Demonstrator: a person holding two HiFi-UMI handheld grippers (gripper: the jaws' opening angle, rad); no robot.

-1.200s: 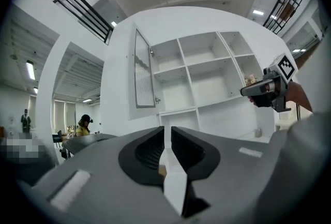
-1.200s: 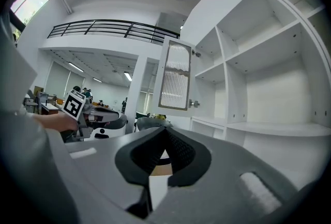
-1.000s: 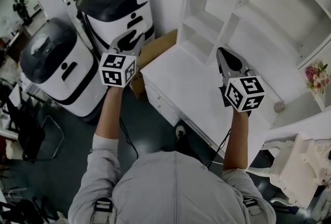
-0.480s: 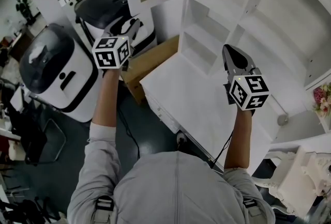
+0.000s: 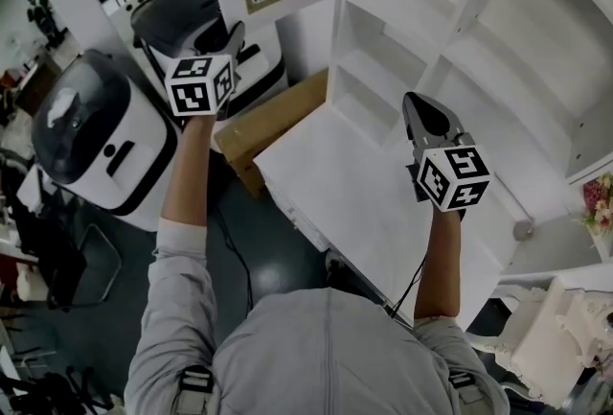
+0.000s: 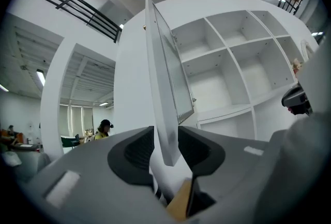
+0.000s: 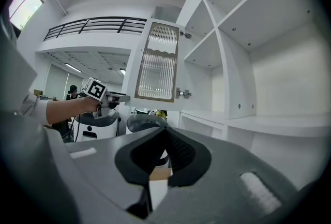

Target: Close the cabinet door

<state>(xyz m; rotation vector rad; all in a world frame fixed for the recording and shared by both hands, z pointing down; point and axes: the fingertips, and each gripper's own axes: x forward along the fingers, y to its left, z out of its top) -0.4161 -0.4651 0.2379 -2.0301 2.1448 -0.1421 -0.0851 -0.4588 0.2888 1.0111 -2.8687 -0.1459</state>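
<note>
On the dark floor [image 5: 263, 255] stand two white machines [image 5: 101, 140], perhaps robots, beside a cardboard box [image 5: 273, 116].

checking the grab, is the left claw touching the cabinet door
Cannot tell. In the left gripper view the cabinet door stands edge-on inside the left claw, whose jaws have just been closing, but neither contact nor gap shows plainly.

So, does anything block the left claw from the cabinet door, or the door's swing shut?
Nothing visible. The left claw has the cabinet door edge between its jaws, which have just been closing but aren't pressing it; the shelves behind are bare.
</note>
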